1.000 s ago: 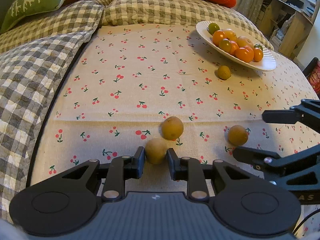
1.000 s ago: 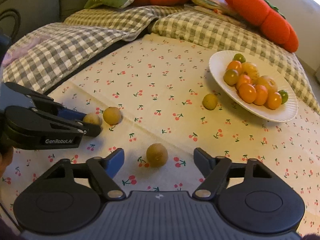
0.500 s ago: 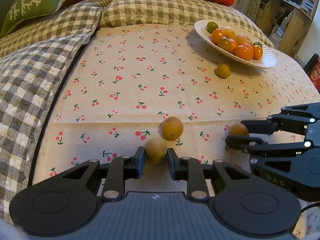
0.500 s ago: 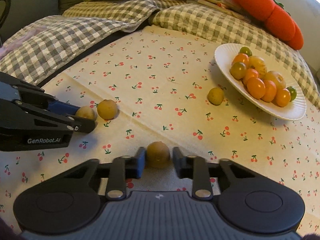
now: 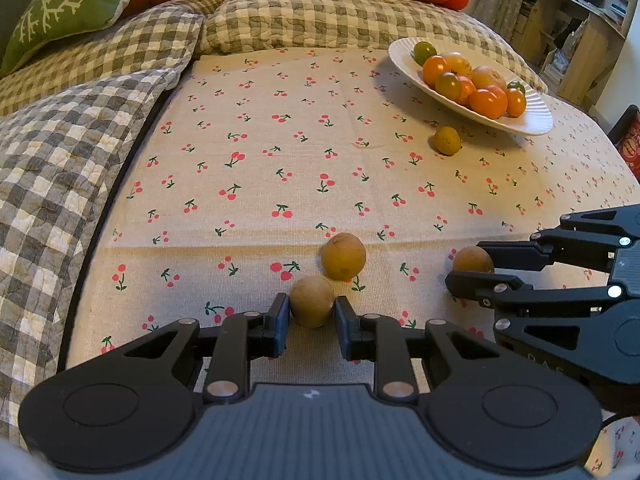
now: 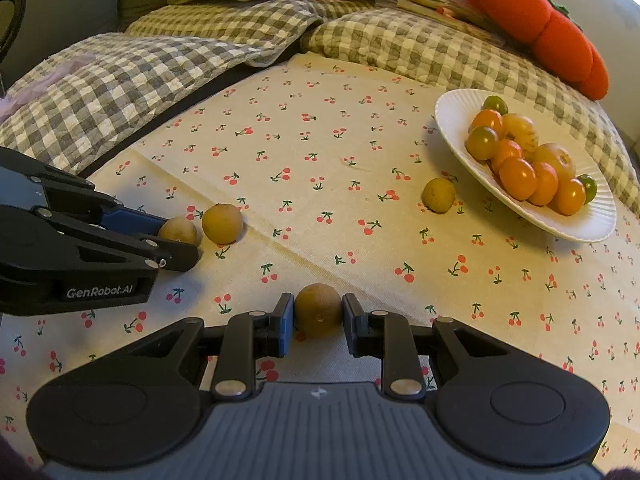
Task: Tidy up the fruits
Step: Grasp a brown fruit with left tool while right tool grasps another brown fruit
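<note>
My left gripper [image 5: 311,316] is shut on a small brown-yellow fruit [image 5: 311,306] resting on the cherry-print cloth. My right gripper [image 6: 318,318] is shut on another brown-yellow fruit [image 6: 318,310]; that fruit also shows in the left wrist view [image 5: 472,260] between the right gripper's fingers [image 5: 486,280]. A third loose fruit [image 5: 343,256] lies just beyond the left gripper, also visible in the right wrist view [image 6: 222,223]. A fourth fruit [image 5: 447,140] lies beside the white plate [image 5: 536,124], which holds several orange and green tomatoes.
The cherry-print cloth [image 5: 304,160] covers the surface. Checked quilted cushions [image 5: 72,128] border it at left and back. Red and green pillows [image 6: 540,28] lie behind. A wooden shelf [image 5: 580,40] stands at far right.
My right gripper closed from wide open onto the fruit in front of it. My left gripper stayed shut on its fruit.
</note>
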`<state>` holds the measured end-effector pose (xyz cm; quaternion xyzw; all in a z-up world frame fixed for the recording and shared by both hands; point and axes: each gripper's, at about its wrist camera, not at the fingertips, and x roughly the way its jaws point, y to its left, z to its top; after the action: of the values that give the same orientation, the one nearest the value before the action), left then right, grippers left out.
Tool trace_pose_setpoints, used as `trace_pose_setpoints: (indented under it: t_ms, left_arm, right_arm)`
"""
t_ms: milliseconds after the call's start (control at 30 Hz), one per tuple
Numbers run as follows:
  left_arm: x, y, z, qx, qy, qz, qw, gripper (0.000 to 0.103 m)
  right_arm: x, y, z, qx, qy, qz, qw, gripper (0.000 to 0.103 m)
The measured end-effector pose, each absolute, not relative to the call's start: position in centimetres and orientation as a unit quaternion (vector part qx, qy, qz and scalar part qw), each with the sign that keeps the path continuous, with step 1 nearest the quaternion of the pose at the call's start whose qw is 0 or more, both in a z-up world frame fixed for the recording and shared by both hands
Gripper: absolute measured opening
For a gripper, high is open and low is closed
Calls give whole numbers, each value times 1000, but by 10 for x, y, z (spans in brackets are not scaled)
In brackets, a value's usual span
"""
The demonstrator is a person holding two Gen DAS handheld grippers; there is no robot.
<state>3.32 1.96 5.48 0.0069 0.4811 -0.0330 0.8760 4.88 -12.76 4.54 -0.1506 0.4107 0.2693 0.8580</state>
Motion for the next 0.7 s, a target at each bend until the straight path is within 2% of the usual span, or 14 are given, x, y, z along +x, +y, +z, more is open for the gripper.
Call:
trace_pose_setpoints:
  t_ms: [700]
  left_arm:
    - [29, 20, 72, 9, 456, -29, 889, 15]
  right_arm:
    - [42, -132, 73, -115, 373, 287, 875, 23]
